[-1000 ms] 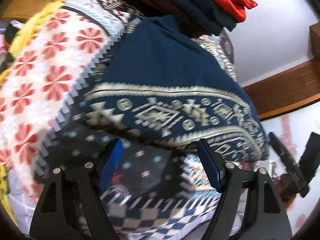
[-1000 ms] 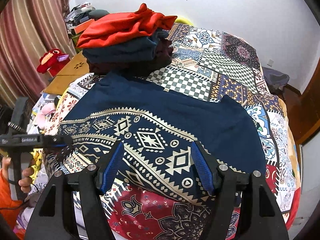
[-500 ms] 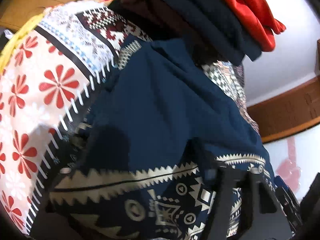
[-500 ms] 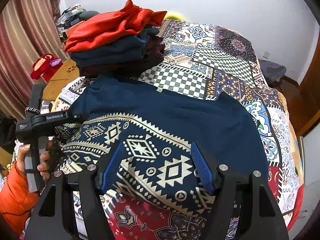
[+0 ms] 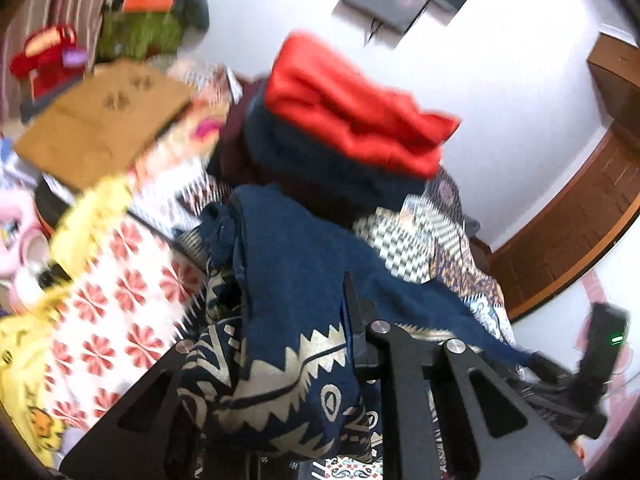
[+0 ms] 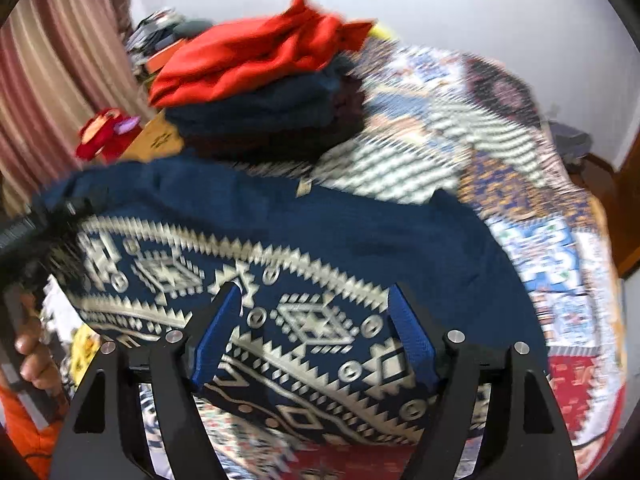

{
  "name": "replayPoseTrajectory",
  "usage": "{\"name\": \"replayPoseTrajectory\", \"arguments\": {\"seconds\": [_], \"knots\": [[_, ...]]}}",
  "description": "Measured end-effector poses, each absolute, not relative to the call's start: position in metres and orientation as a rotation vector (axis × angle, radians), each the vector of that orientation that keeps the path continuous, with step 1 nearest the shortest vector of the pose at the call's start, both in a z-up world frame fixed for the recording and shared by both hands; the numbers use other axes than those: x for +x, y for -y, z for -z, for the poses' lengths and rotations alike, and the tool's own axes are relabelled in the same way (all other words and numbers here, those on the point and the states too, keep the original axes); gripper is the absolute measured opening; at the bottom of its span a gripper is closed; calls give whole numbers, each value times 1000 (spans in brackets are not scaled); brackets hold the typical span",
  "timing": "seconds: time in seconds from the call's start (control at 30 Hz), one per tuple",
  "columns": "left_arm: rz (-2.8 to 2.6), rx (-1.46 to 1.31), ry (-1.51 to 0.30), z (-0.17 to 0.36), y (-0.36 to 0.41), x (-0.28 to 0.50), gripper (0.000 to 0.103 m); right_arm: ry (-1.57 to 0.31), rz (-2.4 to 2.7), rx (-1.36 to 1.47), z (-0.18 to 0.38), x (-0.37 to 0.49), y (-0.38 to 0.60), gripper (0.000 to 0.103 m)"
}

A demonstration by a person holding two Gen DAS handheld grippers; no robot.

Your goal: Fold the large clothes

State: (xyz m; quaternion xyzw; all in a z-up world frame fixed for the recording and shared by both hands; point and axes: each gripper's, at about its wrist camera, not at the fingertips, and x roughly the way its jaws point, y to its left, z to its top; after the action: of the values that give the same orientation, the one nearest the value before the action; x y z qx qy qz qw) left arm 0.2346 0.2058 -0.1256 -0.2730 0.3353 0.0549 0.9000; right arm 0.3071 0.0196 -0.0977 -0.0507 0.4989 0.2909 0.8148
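Fingers of the left gripper [image 5: 304, 360], just closing, pinch the navy patterned sweater [image 6: 304, 248] at frame left; right gripper [image 6: 316, 336] gapes empty over its lower hem, long axis across frame.

The left gripper [image 5: 304, 320], low in its own view, has just been closing and now pinches a bunched fold of the navy patterned garment [image 5: 288, 288]. The right gripper [image 6: 314, 332] stands wide apart, its blue fingers [image 6: 216, 332] hovering above the cloth.

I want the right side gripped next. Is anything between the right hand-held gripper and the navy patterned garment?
Nothing visible. The right hand-held gripper hangs open just above the navy patterned garment, bare cloth between its fingers. The folded stack lies farther back.
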Motion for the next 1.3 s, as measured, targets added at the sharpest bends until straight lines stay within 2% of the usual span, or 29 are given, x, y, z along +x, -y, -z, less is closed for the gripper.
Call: {"name": "replayPoseTrajectory", "arguments": {"seconds": [0.17,0.37,0.57,0.67,0.87,1.03,1.13,1.2,1.3], "knots": [[-127,-495,-631,94,-198,218,16,-1165,-675,-140,130,300,-49,74],[-137,-368,-630,81,-168,218,16,-1201,-728,-70,123,305,-32,74],[-76,-281,-626,65,-123,247,16,-1098,-657,61,91,305,32,74],[-7,-212,-632,61,-80,269,16,-1010,-500,38,75,302,72,74],[135,-113,-756,98,1,317,17,-982,-333,74,68,296,144,74],[308,-133,-1009,158,35,342,17,-1009,-263,119,72,294,170,74],[318,-72,-1011,161,42,334,28,-1004,-258,132,68,293,171,74],[350,-41,-993,153,41,324,44,-992,-265,130,64,294,167,74],[401,-8,-950,130,42,305,53,-957,-295,124,54,297,159,74]]}}
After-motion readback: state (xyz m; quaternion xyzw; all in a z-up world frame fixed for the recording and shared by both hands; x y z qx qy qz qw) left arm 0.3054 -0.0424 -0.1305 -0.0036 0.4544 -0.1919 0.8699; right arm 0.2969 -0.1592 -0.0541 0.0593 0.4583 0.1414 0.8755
